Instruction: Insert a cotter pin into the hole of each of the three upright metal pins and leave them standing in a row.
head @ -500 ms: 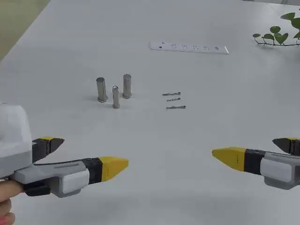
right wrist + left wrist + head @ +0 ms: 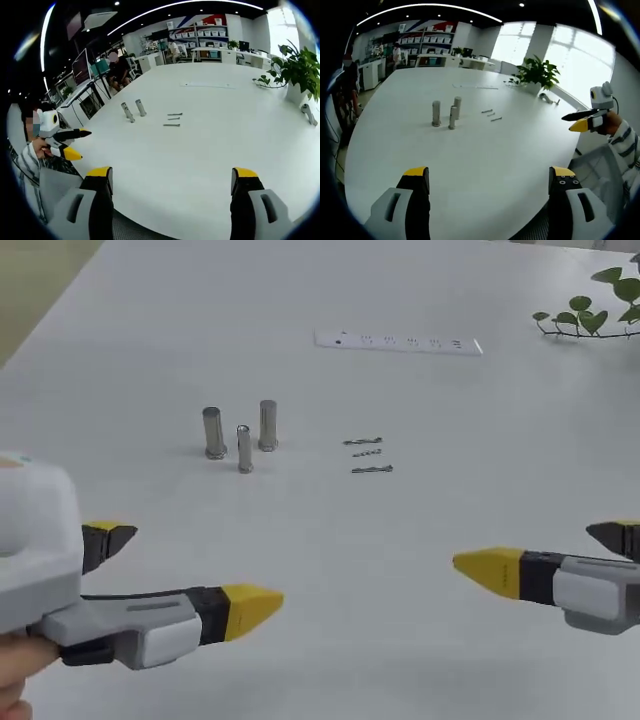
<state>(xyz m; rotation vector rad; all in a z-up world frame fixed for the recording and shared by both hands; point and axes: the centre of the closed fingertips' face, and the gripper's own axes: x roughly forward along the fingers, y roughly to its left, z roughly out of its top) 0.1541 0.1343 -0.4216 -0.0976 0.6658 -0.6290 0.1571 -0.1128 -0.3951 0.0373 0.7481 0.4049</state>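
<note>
Three short upright metal pins (image 2: 243,438) stand close together on the white table (image 2: 330,530), left of centre. Right of them lie three small cotter pins (image 2: 368,454), one behind another. The same pins (image 2: 449,114) and cotter pins (image 2: 491,115) appear far ahead in the left gripper view. My left gripper (image 2: 185,570) hovers open near the front left, well short of the pins, with nothing between its yellow-tipped jaws. At the front right my right gripper (image 2: 550,552) is open too and holds nothing. From it the metal pins (image 2: 134,110) and cotter pins (image 2: 172,119) look distant.
A white power strip (image 2: 398,342) lies at the back of the table. A leafy plant (image 2: 592,315) trails at the far right corner. The table's near edge runs just under both grippers. People and shelves stand in the room beyond.
The left gripper has shifted slightly right and lower in the head view. The right gripper has barely moved. The whole picture has shifted a little with the head.
</note>
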